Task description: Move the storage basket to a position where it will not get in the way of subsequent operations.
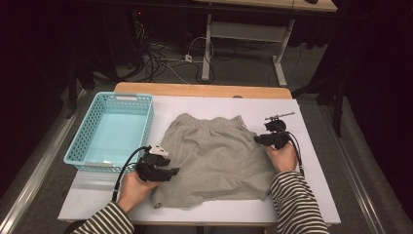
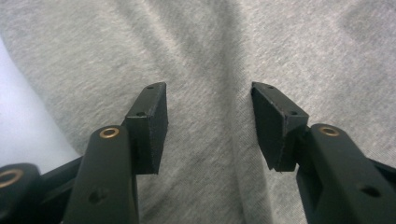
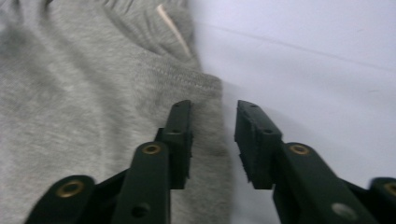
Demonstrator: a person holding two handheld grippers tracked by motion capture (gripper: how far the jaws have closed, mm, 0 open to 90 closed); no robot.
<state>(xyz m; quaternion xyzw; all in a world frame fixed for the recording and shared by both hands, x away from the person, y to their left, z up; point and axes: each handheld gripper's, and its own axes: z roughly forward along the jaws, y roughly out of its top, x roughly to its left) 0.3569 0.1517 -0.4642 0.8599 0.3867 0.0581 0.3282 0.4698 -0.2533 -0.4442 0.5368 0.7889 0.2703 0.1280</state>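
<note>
garment: grey shorts lie flat near the middle of the white surface, waistband toward the far edge, hems toward the near edge; a light blue basket sits just beside them at the left edge.
handling: knit jersey, judged soft, light and limp; it should drape and fold on itself when lifted, not slip much between pads, and nothing in it is fragile.
where to hold: the side seams or the thicker hem and waistband look the best bite, since a single flat layer may be hard to pinch up; one grip at each side would keep it spread.
left gripper: left gripper hovers over the cloth at the shorts' left side, jaws wide apart with a soft ridge of fabric running between them, nothing clamped.
right gripper: right gripper sits at the shorts' right edge by the stitched seam, jaws parted a moderate way and straddling the cloth's border; it seems to hold nothing, though contact is hard to judge.
hands: both forearms in striped sleeves come from the near edge, left hand low and angled inward, right hand reaching further forward.
</note>
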